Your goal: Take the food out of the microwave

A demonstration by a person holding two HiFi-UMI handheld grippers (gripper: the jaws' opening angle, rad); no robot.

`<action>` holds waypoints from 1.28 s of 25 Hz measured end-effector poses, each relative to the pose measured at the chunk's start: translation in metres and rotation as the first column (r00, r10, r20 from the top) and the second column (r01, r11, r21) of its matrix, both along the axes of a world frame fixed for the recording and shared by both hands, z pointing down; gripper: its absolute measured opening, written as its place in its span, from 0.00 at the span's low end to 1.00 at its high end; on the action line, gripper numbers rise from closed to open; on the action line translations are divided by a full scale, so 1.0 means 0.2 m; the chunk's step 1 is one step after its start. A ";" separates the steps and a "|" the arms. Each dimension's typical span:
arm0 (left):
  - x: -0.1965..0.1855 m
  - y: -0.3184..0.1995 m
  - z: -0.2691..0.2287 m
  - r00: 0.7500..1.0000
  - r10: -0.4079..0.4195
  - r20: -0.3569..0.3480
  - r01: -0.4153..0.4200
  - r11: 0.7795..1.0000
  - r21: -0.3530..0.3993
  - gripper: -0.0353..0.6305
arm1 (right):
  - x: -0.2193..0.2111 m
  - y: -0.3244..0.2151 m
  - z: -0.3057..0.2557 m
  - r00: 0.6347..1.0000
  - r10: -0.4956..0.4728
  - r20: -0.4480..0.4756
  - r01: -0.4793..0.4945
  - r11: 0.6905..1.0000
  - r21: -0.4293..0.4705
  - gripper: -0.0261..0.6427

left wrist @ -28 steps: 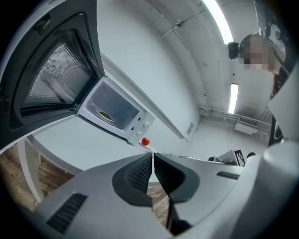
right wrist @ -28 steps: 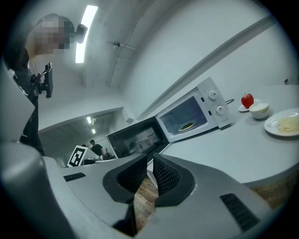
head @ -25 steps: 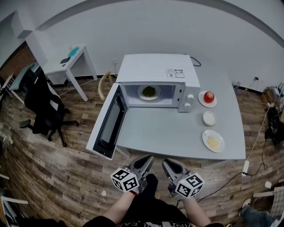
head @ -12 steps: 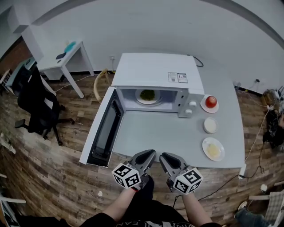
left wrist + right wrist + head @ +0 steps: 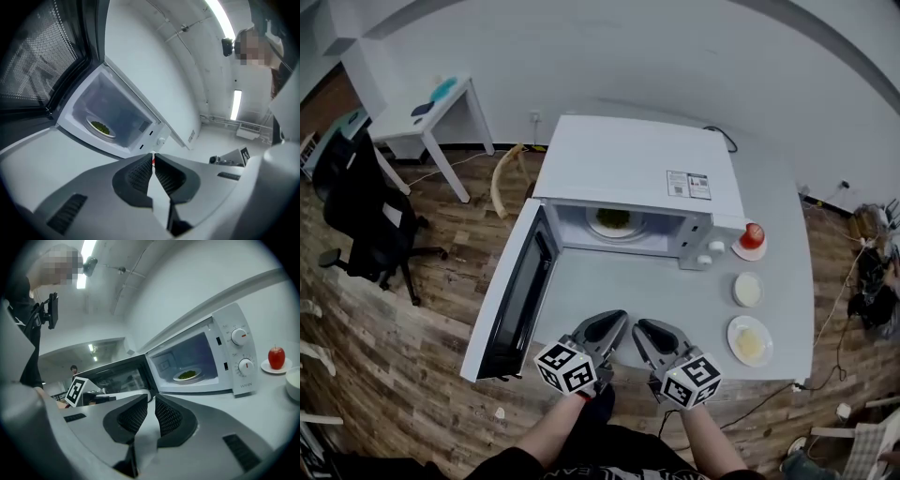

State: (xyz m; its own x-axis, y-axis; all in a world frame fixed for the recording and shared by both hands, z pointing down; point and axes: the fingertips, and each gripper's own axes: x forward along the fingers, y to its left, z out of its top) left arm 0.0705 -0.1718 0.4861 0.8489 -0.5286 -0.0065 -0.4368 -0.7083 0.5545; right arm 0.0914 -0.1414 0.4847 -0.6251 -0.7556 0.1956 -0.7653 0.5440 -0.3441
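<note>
1. Left-hand tool first: the left gripper is clenched, its ribbed jaws pressed together with nothing caught between them. It is held level over the near edge of the grey table and points toward the microwave.
2. Just beside it, the right gripper is closed as well. Only a hairline slit shows at its tips, and it carries nothing.
3. Both marker cubes face back toward the person, whose forearms come in from the bottom of the head view.
4. At the back of the table, the microwave has its door swung wide open on the left hinge. The door reaches forward along the table's left edge.
5. Inside the lit cavity sits the white plate with a small heap of green food in its middle. It is well apart from both grippers, and neither touches it.
6. To the right of the microwave, near its two control knobs, a red apple stands on a saucer. A small white bowl sits nearer the front, and nearest of all is a plate of yellow food.
7. Off to the left, on the wooden floor, are a small white side table and a black office chair.
</note>
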 end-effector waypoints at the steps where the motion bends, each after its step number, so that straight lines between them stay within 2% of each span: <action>1: 0.00 -0.03 0.00 1.000 0.000 -0.002 0.000 1.000 0.002 0.08 | 0.00 -0.03 0.00 1.000 0.001 -0.002 -0.001 1.000 0.000 0.12; 6: -0.01 -0.17 0.01 1.000 -0.017 0.008 0.017 1.000 0.007 0.08 | -0.01 -0.18 0.01 1.000 -0.004 -0.026 0.004 1.000 0.002 0.12; 9: -0.03 -0.24 0.03 0.999 -0.035 0.022 0.034 0.999 0.008 0.08 | 0.00 -0.28 0.03 0.988 -0.009 -0.155 0.017 0.999 0.046 0.12; 13: -0.07 -0.31 0.09 0.996 -0.057 0.069 0.056 0.998 0.014 0.08 | -0.03 -0.41 0.05 0.919 -0.022 -0.394 0.079 0.989 0.129 0.12; 16: -0.09 -0.38 0.13 0.990 -0.098 0.104 0.096 0.995 0.022 0.08 | -0.06 -0.51 0.07 0.870 -0.030 -0.492 0.127 0.978 0.165 0.12; 21: -0.10 -0.50 0.13 0.983 -0.150 0.108 0.146 0.988 0.044 0.08 | -0.05 -0.70 0.11 0.813 -0.014 -0.582 0.151 0.970 0.189 0.12; 27: -0.14 -0.61 0.17 0.974 -0.197 0.113 0.193 0.980 0.051 0.08 | -0.08 -0.88 0.15 0.718 -0.022 -0.696 0.226 0.953 0.203 0.12; 32: -0.15 -0.68 0.17 0.965 -0.230 0.122 0.224 0.973 0.062 0.08 | -0.12 -1.00 0.16 0.677 -0.029 -0.735 0.250 0.949 0.194 0.12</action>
State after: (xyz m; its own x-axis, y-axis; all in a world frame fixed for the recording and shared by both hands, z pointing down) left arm 0.0398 -0.3075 0.5199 0.7019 -0.7093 0.0646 -0.6543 -0.6063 0.4519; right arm 0.0677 -0.3411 0.5177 -0.4774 -0.7606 0.4401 -0.6201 0.6464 0.4445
